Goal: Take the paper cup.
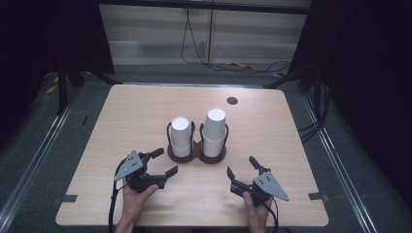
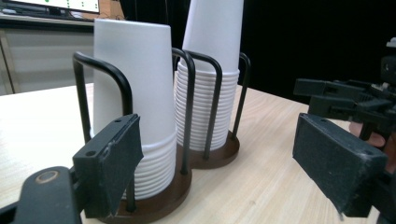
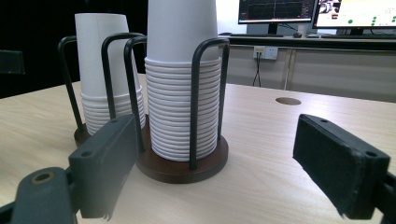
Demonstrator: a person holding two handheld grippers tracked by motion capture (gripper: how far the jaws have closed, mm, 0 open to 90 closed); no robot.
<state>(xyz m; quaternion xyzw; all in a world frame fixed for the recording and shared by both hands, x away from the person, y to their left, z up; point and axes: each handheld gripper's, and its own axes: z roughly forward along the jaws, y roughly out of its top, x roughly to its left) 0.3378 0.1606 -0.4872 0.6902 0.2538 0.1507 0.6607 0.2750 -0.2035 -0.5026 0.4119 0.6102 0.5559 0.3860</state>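
So far nothing has been picked up, as far as you can judge from how things lie. Your left gripper (image 1: 162, 163) sits low over the near left part of the desk (image 1: 131, 111), its fingers (image 2: 109, 165) spread wide and holding nothing. Your right gripper (image 1: 241, 167) mirrors it on the near right, fingers (image 3: 103, 163) just as wide and just as empty.

Both point at the cup holder (image 1: 197, 151), a dark twin base with black wire loops standing in the middle of the desk, a little beyond your hands. Its left ring carries the shorter stack of white paper cups (image 1: 180, 136), upside down and nested. Its right ring carries the taller stack (image 1: 214, 131), set the same way. From the left gripper view, the shorter stack (image 2: 133, 98) rises just ahead of the fingers, near but not touching. From the right gripper view, the taller stack (image 3: 182, 79) stands squarely in front, with clear desk between it and the fingers.

Every cup sits in its stack and none stands loose on the desk. The whole job looks to be ahead of you: reach in, close on a top cup, lift it free.
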